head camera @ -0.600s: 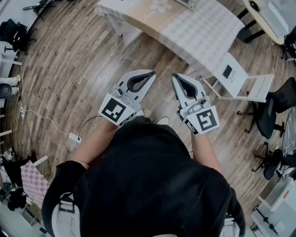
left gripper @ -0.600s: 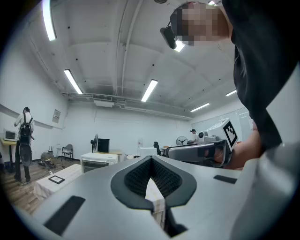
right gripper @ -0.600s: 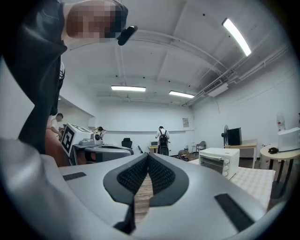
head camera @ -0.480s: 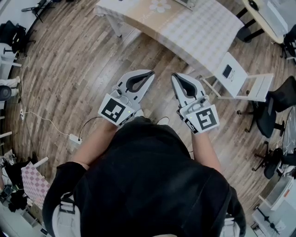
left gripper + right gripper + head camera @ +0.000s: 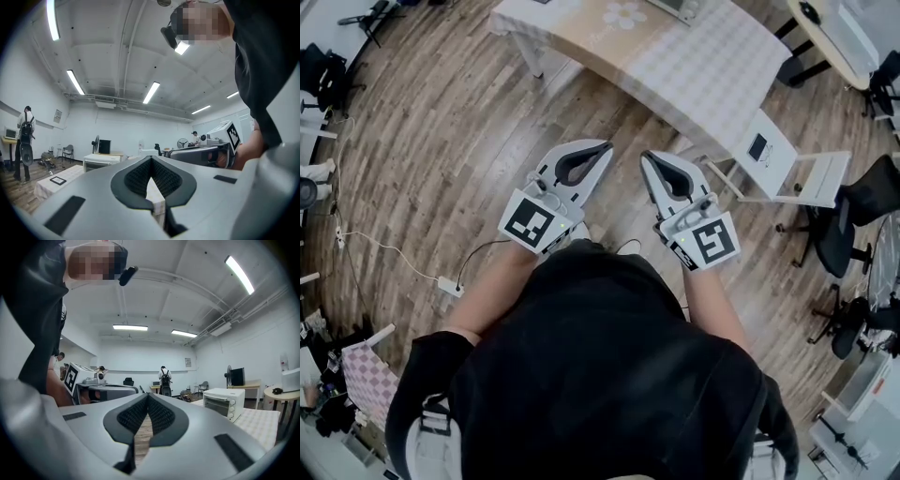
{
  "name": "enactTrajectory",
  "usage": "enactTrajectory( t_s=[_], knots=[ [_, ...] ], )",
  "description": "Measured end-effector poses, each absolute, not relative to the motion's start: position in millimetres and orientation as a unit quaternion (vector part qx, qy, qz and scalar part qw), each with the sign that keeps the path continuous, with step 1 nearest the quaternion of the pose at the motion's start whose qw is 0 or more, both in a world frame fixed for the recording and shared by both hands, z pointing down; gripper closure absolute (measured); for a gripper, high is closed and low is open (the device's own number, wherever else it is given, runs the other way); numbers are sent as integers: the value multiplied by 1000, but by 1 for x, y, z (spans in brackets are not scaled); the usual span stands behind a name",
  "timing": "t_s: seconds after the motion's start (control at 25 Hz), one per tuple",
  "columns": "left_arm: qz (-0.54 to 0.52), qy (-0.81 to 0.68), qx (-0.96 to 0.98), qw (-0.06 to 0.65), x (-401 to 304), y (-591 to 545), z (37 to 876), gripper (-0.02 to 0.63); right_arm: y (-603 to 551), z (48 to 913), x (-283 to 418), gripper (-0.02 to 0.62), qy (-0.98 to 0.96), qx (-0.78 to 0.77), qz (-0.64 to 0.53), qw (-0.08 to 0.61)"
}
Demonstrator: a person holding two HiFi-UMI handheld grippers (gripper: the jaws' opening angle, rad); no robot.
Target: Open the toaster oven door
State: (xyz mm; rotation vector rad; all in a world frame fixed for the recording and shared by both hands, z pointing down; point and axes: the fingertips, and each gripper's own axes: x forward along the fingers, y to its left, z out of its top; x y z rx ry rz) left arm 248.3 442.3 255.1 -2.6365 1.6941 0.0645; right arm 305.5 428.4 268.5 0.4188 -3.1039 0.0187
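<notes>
The white toaster oven (image 5: 224, 402) stands on a checked-cloth table, well ahead of both grippers; its door looks closed. It also shows in the left gripper view as the toaster oven (image 5: 102, 161), and only its edge (image 5: 680, 7) is in the head view. My left gripper (image 5: 607, 146) and right gripper (image 5: 644, 157) are held side by side in front of the person's body, over the wood floor, short of the table. Both are shut with nothing between the jaws, as seen on the left gripper (image 5: 151, 158) and right gripper (image 5: 148, 394).
The table (image 5: 694, 66) has a flower print and stands ahead. A white folding chair (image 5: 787, 164) sits at its right, black office chairs (image 5: 853, 220) farther right. A cable with a power strip (image 5: 450, 283) lies on the floor at left. People stand at the room's far side.
The right gripper has drifted slightly left, closer to the left gripper. The view has shifted a little; both grippers stay shut.
</notes>
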Motion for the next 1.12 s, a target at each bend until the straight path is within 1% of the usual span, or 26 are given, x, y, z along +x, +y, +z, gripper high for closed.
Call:
enactTrajectory(
  t_s=[0.24, 0.64, 0.88, 1.12],
  knots=[
    [35, 536, -843, 1, 221, 445, 254, 589, 426, 266, 278, 575, -988, 151, 9, 4],
    [21, 537, -843, -12, 172, 445, 265, 589, 424, 280, 238, 575, -986, 162, 14, 19],
    [24, 538, -843, -16, 156, 414, 275, 589, 389, 291, 224, 575, -987, 160, 22, 22],
    [19, 542, -840, -15, 138, 358, 283, 589, 326, 298, 204, 575, -988, 152, 20, 19]
  ],
)
